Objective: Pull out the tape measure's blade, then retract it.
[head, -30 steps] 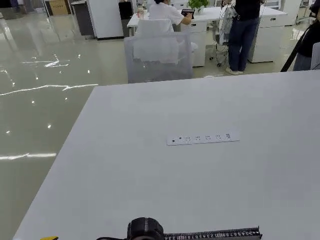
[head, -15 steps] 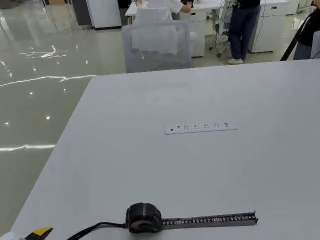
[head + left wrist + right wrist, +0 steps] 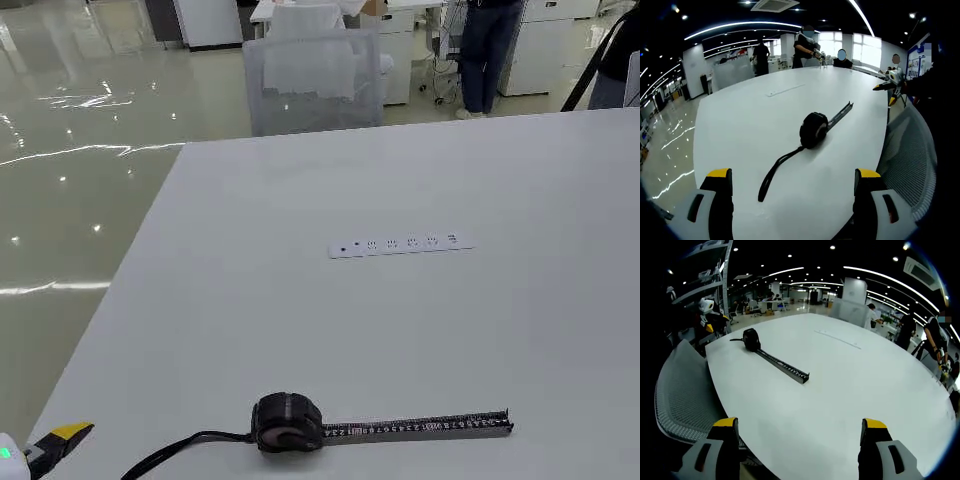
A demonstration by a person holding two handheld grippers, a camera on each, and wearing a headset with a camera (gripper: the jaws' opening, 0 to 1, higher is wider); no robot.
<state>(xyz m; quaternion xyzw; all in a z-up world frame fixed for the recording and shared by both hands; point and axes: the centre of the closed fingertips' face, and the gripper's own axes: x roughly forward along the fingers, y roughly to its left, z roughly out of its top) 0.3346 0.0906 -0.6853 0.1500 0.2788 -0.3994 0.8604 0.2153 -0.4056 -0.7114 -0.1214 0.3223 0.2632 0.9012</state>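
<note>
Tape measure (image 3: pixel 288 423) near table (image 3: pixel 400 330) edge; left hand-held gripper (image 3: pixel 793 175), right hand-held gripper (image 3: pixel 800 422) gape empty.

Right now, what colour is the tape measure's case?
The tape measure's case is black, with a black strap trailing from it; the left gripper view shows it best.

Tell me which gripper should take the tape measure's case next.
Left, likely. The case and its strap lie straight ahead of the open left gripper; the right gripper faces the blade's tip, with the case farther off.
</note>
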